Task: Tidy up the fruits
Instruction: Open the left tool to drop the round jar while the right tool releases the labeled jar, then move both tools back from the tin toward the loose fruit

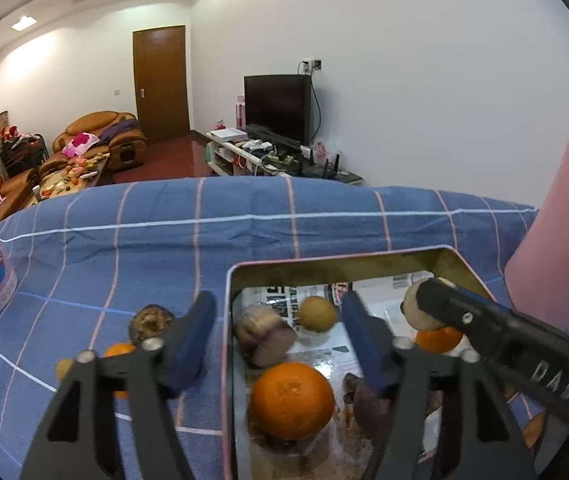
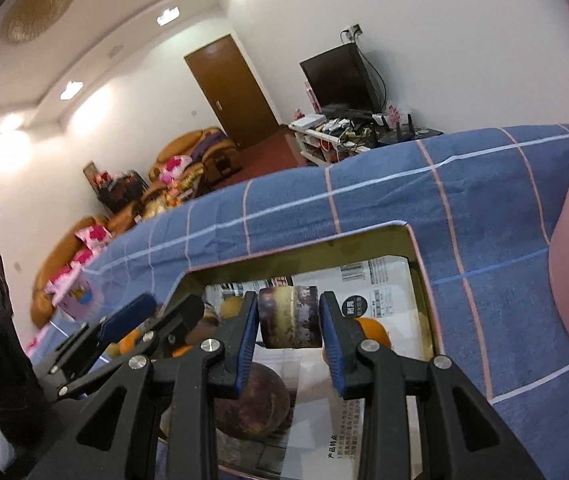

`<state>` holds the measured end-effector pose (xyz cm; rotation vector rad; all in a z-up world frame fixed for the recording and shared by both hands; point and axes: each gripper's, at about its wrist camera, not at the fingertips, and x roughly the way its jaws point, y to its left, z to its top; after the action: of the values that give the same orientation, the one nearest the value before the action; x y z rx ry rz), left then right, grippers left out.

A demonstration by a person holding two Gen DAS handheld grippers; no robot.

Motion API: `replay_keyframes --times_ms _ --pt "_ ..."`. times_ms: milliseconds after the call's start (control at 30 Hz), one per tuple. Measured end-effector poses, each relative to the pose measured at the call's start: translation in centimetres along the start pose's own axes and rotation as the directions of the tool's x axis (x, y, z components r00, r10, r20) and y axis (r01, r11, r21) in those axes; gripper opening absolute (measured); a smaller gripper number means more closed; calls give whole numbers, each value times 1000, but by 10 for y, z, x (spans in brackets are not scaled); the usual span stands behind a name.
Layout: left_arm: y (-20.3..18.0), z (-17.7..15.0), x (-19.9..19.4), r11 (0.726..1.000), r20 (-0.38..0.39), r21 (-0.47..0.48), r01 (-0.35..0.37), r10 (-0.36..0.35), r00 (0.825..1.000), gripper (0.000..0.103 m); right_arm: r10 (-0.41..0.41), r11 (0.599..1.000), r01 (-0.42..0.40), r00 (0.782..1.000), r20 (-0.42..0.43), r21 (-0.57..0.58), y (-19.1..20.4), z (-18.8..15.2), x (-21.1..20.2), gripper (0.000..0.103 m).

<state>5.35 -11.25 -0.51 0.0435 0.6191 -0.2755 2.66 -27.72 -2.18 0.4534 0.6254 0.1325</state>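
- blue checked cloth (image 1: 244,232) covers the surface, with a living room, door and television (image 1: 278,106) behind it; on the cloth sits an open tin box (image 1: 324,265) lined with printed paper.
- right gripper (image 2: 289,316) is clenched on a stubby, mottled purple-and-yellow piece of fruit (image 2: 290,316), held between its blue pads above the tin box interior.
- that piece's long axis runs across the jaws, pad to pad, its flat ends against them; the drop point lies straight below, on the paper lining.
- left gripper (image 1: 278,338) is released, jaws spread wide and holding nothing; it straddles the near-left wall of the tin box.
- between and just below its jaws lies an orange (image 1: 292,398) inside the box, with a purple fruit (image 1: 264,334) and a round yellow-brown fruit (image 1: 317,314) ahead of it.
- outside its left jaw, on the cloth, sit a dark dried fruit (image 1: 150,320) and a small orange (image 1: 120,350), not yet boxed; by my judgement the left hand is nearer to these.
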Motion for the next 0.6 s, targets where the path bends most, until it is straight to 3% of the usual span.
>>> replay_keyframes --times_ms 67,100,233,367,533,600 --pt "0 0 -4 1000 10 4 19 -19 1000 88 44 998 -44 999 16 32 -3 0 -3 37" --pt "0 0 -7 999 21 5 33 -33 999 102 57 998 -58 998 29 35 -2 0 -5 42" --pt "-7 -1 -22 999 93 49 15 -19 996 103 -12 1000 14 993 119 -18 9 -2 -16 70" --pt "-2 0 -28 998 126 50 -49 43 991 103 -69 996 78 979 193 -38 14 -2 -27 72" --pt "12 -3 -32 992 158 42 -115 107 982 103 -224 963 258 928 297 -80 25 -7 -37 72" --pt "16 -5 -35 987 182 57 -151 138 974 103 -255 951 296 913 320 -85 26 -10 -40 72"
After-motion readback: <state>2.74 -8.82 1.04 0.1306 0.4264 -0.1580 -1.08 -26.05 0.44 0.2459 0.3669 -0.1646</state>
